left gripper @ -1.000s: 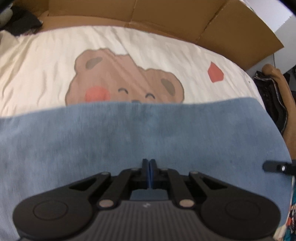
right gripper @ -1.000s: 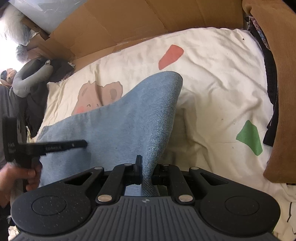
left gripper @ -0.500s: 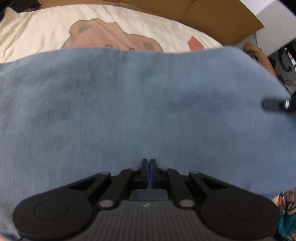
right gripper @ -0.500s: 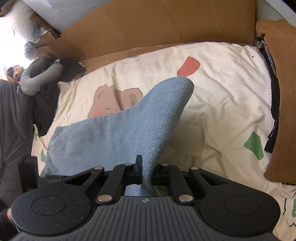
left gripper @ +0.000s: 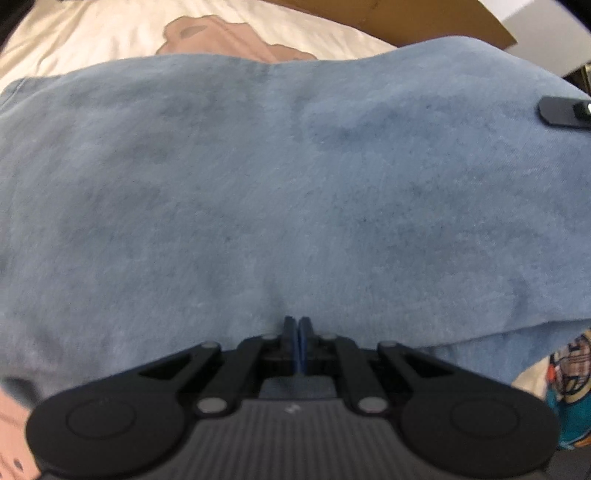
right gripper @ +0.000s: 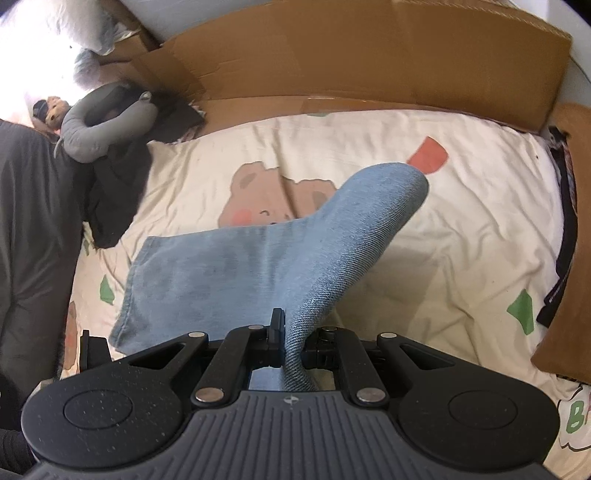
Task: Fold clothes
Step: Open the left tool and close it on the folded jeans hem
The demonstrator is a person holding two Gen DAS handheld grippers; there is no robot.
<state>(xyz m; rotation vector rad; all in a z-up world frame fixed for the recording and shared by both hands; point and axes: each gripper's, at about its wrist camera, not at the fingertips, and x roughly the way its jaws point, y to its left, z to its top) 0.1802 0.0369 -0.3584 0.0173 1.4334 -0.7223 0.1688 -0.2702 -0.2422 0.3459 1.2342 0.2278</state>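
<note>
Blue denim fills most of the left wrist view: the jeans (left gripper: 280, 192) spread wide in front of the left gripper (left gripper: 296, 328), whose jaws are pressed together on the near edge of the cloth. At the right edge of that view a black finger of the right gripper (left gripper: 563, 111) pokes in over the fabric. Beyond the denim shows a cream sheet (left gripper: 110, 33) with a brown bear print (left gripper: 221, 37), and cardboard (left gripper: 424, 22) behind it.

In the right wrist view the right gripper (right gripper: 291, 341) pinches a fold of the jeans (right gripper: 258, 266) between its jaws; the cloth rises from the jaws in a curved ridge with a rounded top, raised off the bed, while the left part of the garment lies flatter on the sheet (right gripper: 480, 221), its hemmed edge to the left. The denim partly covers the bear (right gripper: 266, 199). A red patch (right gripper: 428, 158) sits just past the top of the ridge, and green patches (right gripper: 522, 310) lie further right. Cardboard (right gripper: 369, 66) stands along the far side of the bed. A grey neck pillow (right gripper: 107, 125) rests on dark clothes (right gripper: 118, 184) at the upper left, and a brown cushion (right gripper: 569, 258) lines the right edge
</note>
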